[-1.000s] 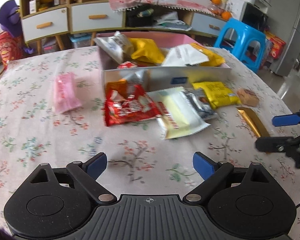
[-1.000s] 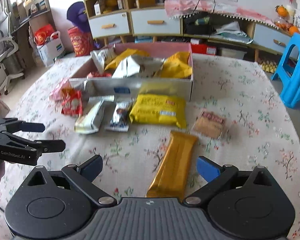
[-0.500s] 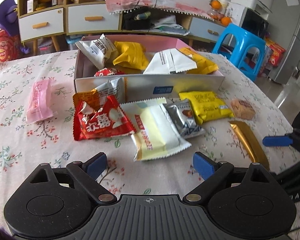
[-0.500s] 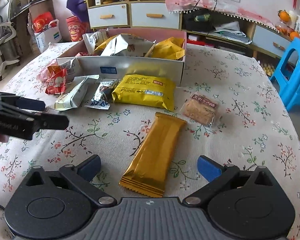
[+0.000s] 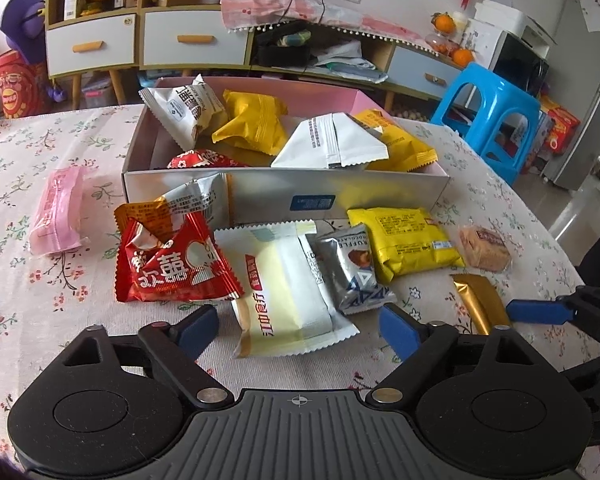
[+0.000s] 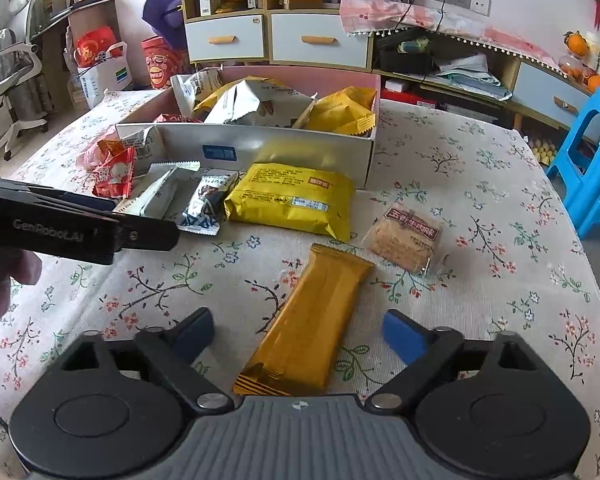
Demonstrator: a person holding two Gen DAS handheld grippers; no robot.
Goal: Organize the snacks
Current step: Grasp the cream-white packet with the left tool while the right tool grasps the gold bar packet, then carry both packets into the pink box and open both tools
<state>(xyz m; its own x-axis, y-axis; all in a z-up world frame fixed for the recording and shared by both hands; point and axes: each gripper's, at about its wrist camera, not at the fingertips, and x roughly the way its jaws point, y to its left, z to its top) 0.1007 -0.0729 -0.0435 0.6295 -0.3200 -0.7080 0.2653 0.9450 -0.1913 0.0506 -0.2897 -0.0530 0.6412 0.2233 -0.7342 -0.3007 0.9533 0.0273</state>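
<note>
A white open box (image 5: 284, 190) with a pink inside holds several snack packets. In front of it lie a red packet (image 5: 172, 260), a cream-yellow packet (image 5: 284, 292), a silver packet (image 5: 352, 276), a yellow packet (image 5: 408, 240) and a biscuit (image 5: 484, 248). My left gripper (image 5: 298, 330) straddles the near end of the cream-yellow packet; its jaws are closing and the pads stand clear of it. My right gripper (image 6: 298, 332) straddles a gold bar (image 6: 308, 320); its jaws are closing too, with gaps on both sides.
A pink packet (image 5: 58, 210) lies alone at the left on the floral tablecloth (image 6: 480, 184). The left gripper's fingers (image 6: 148, 236) reach in from the left of the right wrist view. A blue stool (image 5: 496, 116) stands beyond the table's right edge, and drawers line the back wall.
Both grippers have come closer to the snacks. The cream-yellow packet now lies between the left fingers and the gold bar sits deeper between the right ones. Both pairs of jaws have narrowed a little.
</note>
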